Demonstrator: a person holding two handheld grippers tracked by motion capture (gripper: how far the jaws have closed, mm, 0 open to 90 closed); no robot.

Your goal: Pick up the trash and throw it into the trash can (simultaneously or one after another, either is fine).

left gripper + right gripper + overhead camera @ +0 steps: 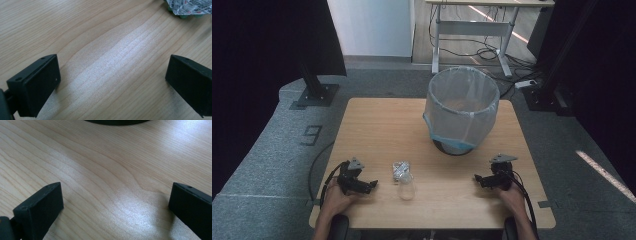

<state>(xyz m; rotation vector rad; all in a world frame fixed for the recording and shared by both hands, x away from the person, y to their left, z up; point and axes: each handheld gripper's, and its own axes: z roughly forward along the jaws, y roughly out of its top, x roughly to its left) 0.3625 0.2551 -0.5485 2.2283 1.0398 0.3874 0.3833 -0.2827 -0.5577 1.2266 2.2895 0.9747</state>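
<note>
Both tongs, left and right, rest released and empty at the counter's lower edge; the blister pack and clear cup lie between them, lower centre.

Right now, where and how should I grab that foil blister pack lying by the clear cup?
Take the blister pack by its near-left edge, coming from the left with the open left tongs. It lies flat on the table, so one jaw probably has to slide under that free edge. The cup crowds its near-right side.
</note>
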